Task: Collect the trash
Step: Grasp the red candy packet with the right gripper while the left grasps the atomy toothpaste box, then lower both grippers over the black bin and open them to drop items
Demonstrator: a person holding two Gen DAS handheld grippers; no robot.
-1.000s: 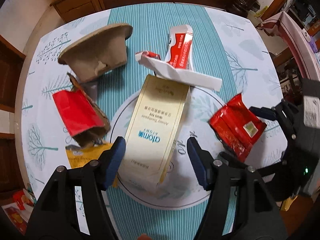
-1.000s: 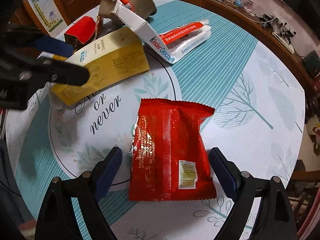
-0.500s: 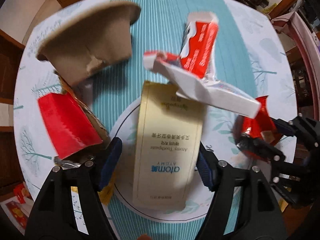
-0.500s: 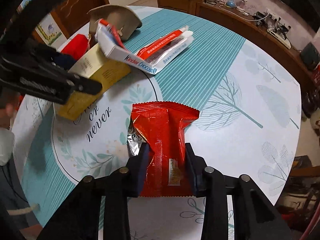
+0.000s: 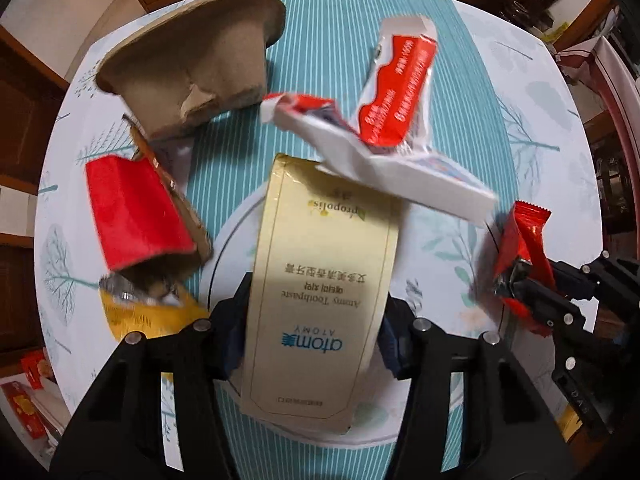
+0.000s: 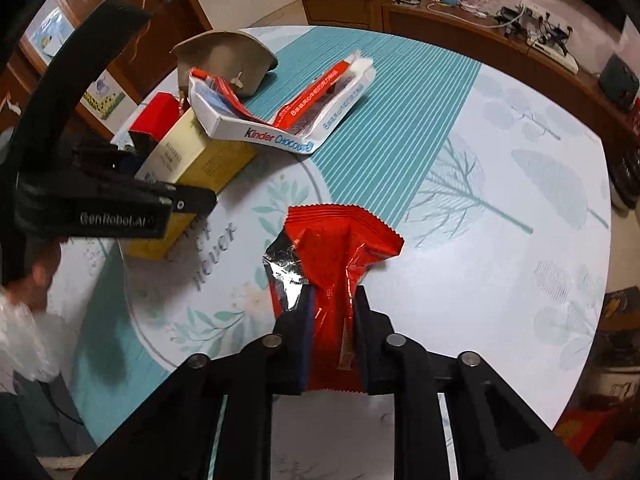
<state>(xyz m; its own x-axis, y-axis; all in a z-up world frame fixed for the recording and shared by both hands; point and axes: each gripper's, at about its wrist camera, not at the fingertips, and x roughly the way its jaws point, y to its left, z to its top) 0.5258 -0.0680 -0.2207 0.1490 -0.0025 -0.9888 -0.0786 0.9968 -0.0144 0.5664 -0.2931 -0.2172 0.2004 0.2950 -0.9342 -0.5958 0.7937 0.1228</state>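
My left gripper [image 5: 314, 332] is shut on the cream Atomy toothpaste box [image 5: 320, 288], which points away from me over the table; the white Kinder chocolate box [image 5: 384, 168] rests on its far end. My right gripper [image 6: 332, 320] is shut on a red foil snack wrapper [image 6: 336, 252] and holds it just above the table. The wrapper [image 5: 520, 248] also shows at the right of the left wrist view. The toothpaste box [image 6: 192, 152] and Kinder box [image 6: 260, 128] show at the left of the right wrist view.
On the round table [image 5: 540, 92] lie an upturned brown pulp bowl [image 5: 192, 64], a red paper cup [image 5: 136, 216], a yellow wrapper [image 5: 148, 312] and a red-and-white wrapper [image 5: 400, 88]. Wooden cabinets [image 6: 480, 12] stand beyond the table.
My right gripper has closed on the red wrapper and lifted it. My left gripper has slid forward along the toothpaste box and closed on it.
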